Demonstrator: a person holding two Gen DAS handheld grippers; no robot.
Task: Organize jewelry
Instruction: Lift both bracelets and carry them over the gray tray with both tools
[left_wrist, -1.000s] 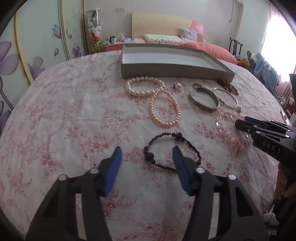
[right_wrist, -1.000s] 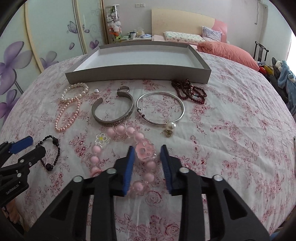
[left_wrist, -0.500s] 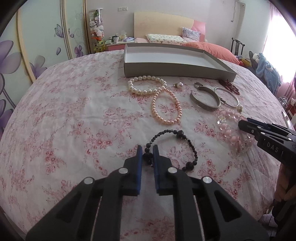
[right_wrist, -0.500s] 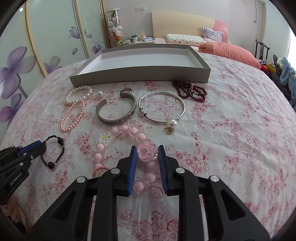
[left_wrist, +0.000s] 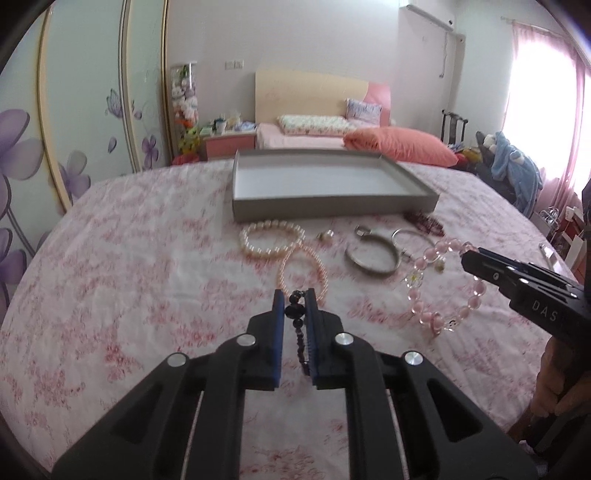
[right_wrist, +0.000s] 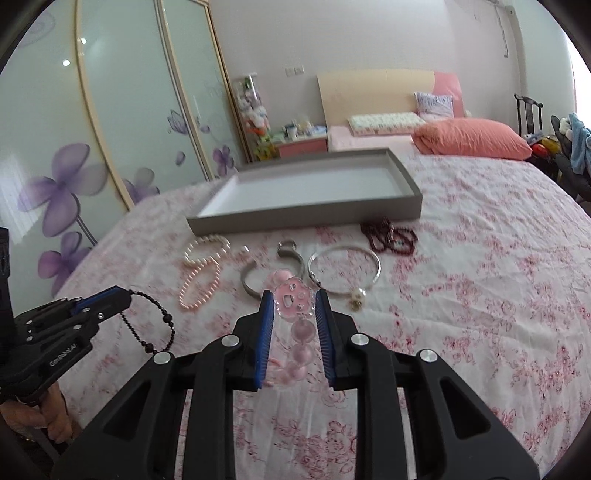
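Note:
My left gripper (left_wrist: 294, 295) is shut on a black bead bracelet (left_wrist: 297, 325) and holds it above the floral bedspread; it hangs from the gripper in the right wrist view (right_wrist: 155, 325). My right gripper (right_wrist: 293, 295) is shut on a pink bead bracelet (right_wrist: 293, 301) with a flower charm, lifted off the bed; it dangles in the left wrist view (left_wrist: 439, 284). An empty grey tray (left_wrist: 332, 205) stands further back on the bed, also in the right wrist view (right_wrist: 306, 216).
On the bed before the tray lie a white pearl bracelet (left_wrist: 271, 240), a pink pearl bracelet (left_wrist: 303, 271), a silver cuff (left_wrist: 369, 260), a thin silver bangle (right_wrist: 345, 269) and dark red beads (right_wrist: 388, 236). Wardrobe doors stand at the left.
Both grippers closed on their bracelets and lifted them off the bedspread. Both views have risen and tilted up toward the tray.

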